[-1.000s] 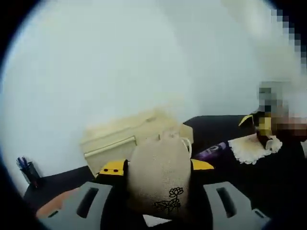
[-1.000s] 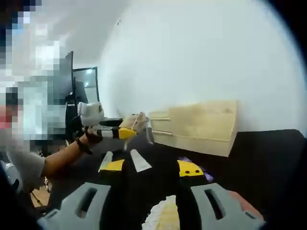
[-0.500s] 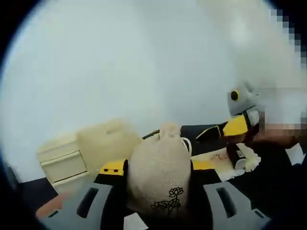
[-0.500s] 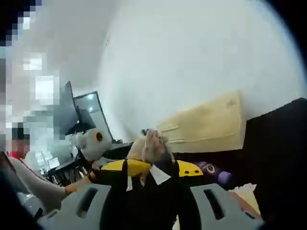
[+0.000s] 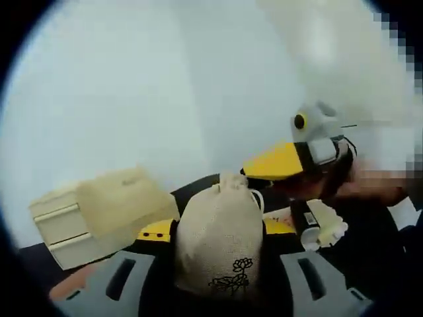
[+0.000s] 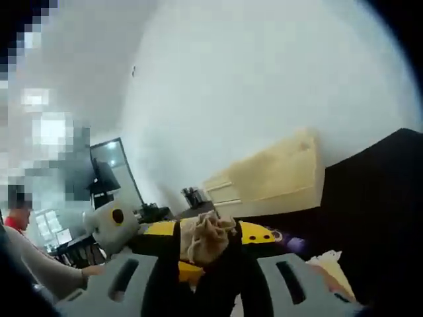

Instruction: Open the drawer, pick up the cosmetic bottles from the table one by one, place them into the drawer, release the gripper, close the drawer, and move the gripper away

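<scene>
A tan burlap drawstring bag (image 5: 218, 241) with a printed flower fills the gap between my left gripper's (image 5: 218, 231) yellow-tipped jaws, which are shut on it. My right gripper (image 5: 277, 164) comes in from the right, its yellow jaw just above the bag's tied neck. In the right gripper view the bag's puckered top (image 6: 208, 236) sits between my right gripper's (image 6: 208, 232) widely spread jaws, which are open. The left gripper (image 6: 188, 265) shows below the bag. A purple cosmetic bottle (image 6: 294, 244) lies on the black table. The pale wooden drawer chest (image 5: 99, 211) (image 6: 271, 178) stands against the wall, drawers shut.
A white lace doily (image 5: 327, 228) (image 6: 330, 264) lies on the black table (image 6: 370, 198), with a small dark object by its edge. A pen holder (image 6: 192, 196) stands left of the chest. A monitor (image 6: 112, 172) and a person's sleeve (image 6: 39, 271) are off to the left.
The right gripper has closed in on the held bag from the right, and its jaws now straddle the bag's neck. Both views have swung, and the left gripper keeps its hold.
</scene>
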### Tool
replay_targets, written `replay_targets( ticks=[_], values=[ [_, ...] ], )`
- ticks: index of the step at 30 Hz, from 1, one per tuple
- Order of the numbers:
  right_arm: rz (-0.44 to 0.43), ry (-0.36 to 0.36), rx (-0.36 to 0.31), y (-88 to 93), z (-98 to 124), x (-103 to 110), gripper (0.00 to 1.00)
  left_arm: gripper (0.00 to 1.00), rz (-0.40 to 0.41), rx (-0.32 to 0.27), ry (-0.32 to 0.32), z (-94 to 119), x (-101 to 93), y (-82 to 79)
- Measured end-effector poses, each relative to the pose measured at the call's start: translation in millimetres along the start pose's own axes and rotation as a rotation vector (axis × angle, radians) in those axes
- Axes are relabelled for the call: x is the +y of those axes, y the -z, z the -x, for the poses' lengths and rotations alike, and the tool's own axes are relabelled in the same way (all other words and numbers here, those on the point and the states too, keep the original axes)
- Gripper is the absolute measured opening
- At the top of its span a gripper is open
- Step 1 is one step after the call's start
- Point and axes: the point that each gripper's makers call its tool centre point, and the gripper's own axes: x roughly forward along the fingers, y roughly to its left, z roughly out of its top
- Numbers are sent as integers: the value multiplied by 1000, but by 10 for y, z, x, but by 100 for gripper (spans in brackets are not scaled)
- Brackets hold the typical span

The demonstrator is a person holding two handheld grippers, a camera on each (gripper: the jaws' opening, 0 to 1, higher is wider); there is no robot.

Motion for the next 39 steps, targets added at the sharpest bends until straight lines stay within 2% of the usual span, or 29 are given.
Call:
replay_targets(
  ticks=[5,9,12,13,16,19,24,25,27,28,31,34,36,37,38,39],
  values=[
    [9,13,8,-48,-35,-69,30,44,-15,-7,-5,15,-86,22],
    [-21,-3,19,-83,-37,-89,26,44,-31,-11,-7,-2,-110,15],
    [-42,-26,9,-133,-25,-69,21,44,-19,-21,-2,-15,-66,-42],
    [-39,-29,1,-147,-17,-60,15,44,-17,-21,-1,-16,-67,-49],
    [11,-26,-14,-178,-10,-32,10,44,-22,-23,-2,-17,-89,-55],
    [97,-11,-11,-179,-3,-11,6,44,-27,-17,3,-49,-79,-56],
    [93,-53,-18,-204,29,52,4,46,-38,-17,27,-76,-96,-58],
    [105,-63,-13,-204,37,77,4,47,-32,2,49,-91,-123,-37],
    [154,-92,-25,-238,56,135,4,49,-32,-5,86,-70,-221,-35],
    [183,-101,-18,-242,70,162,3,51,-21,20,129,-50,-288,6],
    [255,-146,-32,-291,139,278,3,60,-11,25,210,-36,-390,27],
    [275,-201,-31,-328,204,371,3,72,42,28,345,16,-525,51],
    [308,-252,-24,-316,244,457,3,74,112,46,470,138,-665,81],
    [334,-267,-27,-316,261,490,3,75,144,23,494,180,-691,44],
    [361,-302,-18,-288,288,551,3,74,177,10,574,289,-791,21],
    [373,-319,-20,-295,303,578,3,73,209,20,619,354,-833,19]
  ],
)
